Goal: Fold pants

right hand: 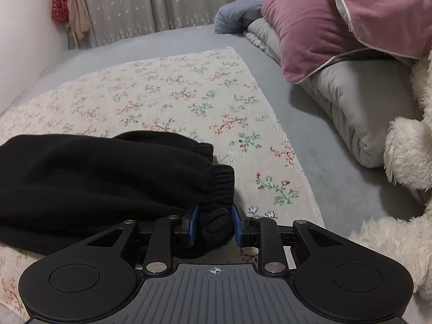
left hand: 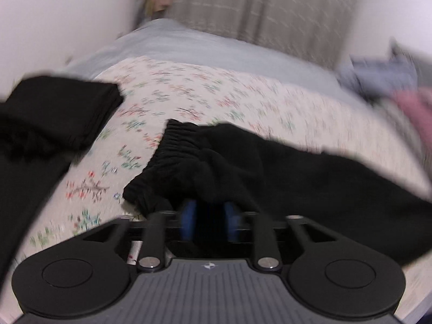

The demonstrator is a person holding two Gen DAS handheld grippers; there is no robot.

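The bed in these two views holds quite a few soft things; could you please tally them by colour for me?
Black: 2 (pants, folded garment)
Pink: 1 (pillow)
Grey: 1 (cushion)
Blue-grey: 1 (blanket)
Floral: 1 (cloth)
White: 1 (fluffy plush)
Total: 7

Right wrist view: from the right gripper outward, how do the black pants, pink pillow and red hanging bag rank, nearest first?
From the right gripper:
1. Black pants, between its jaws, spreading left.
2. Pink pillow, upper right.
3. Red hanging bag, far upper left by the curtain.
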